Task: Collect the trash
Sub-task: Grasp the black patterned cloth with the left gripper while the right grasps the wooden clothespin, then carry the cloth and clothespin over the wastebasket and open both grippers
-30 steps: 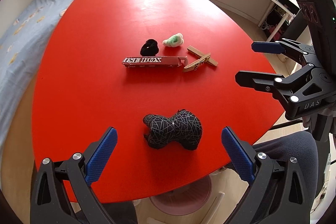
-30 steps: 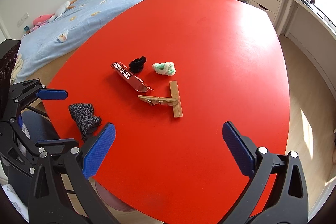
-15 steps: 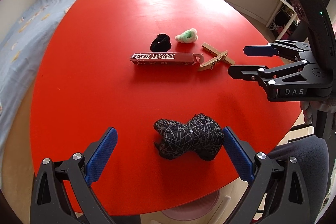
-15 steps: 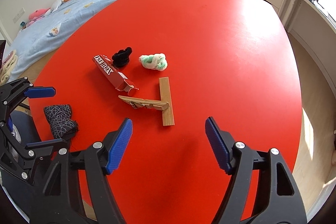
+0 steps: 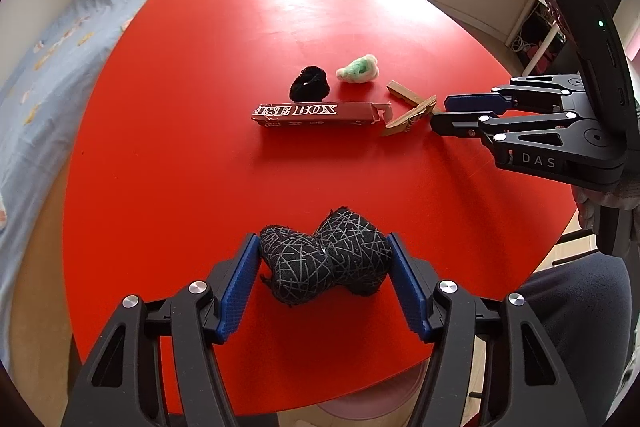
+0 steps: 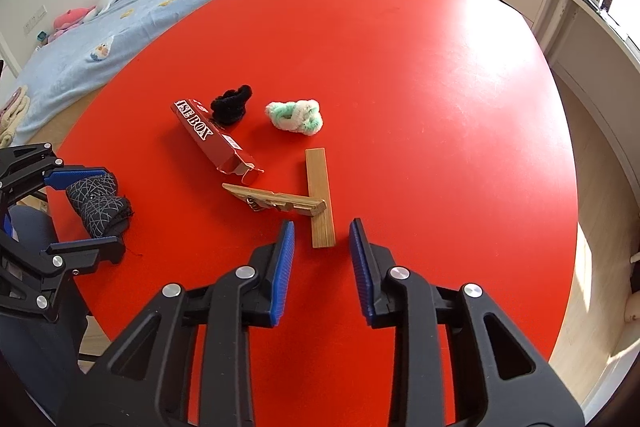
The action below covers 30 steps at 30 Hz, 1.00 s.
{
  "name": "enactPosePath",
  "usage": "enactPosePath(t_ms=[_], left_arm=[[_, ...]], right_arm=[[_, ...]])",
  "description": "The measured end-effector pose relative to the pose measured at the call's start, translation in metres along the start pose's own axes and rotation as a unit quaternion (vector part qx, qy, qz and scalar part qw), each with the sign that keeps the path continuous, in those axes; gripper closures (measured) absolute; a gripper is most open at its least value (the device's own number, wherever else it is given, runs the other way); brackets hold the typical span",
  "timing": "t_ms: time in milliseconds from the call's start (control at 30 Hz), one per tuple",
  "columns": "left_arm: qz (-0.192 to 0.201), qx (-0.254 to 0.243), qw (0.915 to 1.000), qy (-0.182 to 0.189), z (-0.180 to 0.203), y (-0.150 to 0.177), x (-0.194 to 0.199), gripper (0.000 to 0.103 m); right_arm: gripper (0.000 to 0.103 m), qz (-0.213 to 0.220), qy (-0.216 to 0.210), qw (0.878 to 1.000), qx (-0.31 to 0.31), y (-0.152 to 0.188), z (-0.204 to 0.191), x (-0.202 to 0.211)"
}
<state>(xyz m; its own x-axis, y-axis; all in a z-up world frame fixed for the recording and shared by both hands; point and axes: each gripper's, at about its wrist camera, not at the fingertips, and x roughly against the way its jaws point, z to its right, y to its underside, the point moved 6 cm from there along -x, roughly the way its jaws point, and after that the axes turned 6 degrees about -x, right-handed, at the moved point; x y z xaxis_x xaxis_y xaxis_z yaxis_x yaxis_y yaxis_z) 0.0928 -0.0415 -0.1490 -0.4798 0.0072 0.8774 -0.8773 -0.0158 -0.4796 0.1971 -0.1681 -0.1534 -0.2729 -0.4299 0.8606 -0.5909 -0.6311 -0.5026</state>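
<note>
On the red table (image 5: pixel 192 75), near edge, my left gripper (image 5: pixel 323 259) jaws have just been closing, blue pads touching both ends of the black patterned sock bundle (image 5: pixel 324 259). My right gripper (image 6: pixel 322 247) has just been narrowing around the wooden strip (image 6: pixel 320 199)'s near end, not yet pinching. Red box (image 6: pixel 208 139) further back.

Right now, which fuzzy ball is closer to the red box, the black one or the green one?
The black fuzzy ball. It sits right against the red box, near its closed end. The green-and-white fuzzy ball lies apart from the box, on bare table.
</note>
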Motion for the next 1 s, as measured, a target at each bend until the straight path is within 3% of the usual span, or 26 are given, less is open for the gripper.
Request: enactPosePath(t_ms=[67, 133, 500, 1000], left_arm=[[0.000, -0.002, 1.0000, 0.001, 0.001, 0.000, 0.000, 0.043], [0.001, -0.004, 1.0000, 0.001, 0.001, 0.001, 0.001, 0.044], [0.011, -0.005, 0.9999, 0.002, -0.004, -0.002, 0.007, 0.046], [0.034, -0.020, 0.9992, 0.012, -0.002, -0.002, 0.034, 0.047]], right_arm=[[0.088, 0.000, 0.002, 1.000, 0.002, 0.000, 0.000, 0.000], [0.092, 0.000, 0.004, 1.000, 0.004, 0.000, -0.001, 0.000], [0.092, 0.011, 0.021, 1.000, -0.004, 0.002, -0.002, 0.006], [0.092, 0.033, 0.022, 0.999, -0.018, 0.004, -0.008, 0.044]])
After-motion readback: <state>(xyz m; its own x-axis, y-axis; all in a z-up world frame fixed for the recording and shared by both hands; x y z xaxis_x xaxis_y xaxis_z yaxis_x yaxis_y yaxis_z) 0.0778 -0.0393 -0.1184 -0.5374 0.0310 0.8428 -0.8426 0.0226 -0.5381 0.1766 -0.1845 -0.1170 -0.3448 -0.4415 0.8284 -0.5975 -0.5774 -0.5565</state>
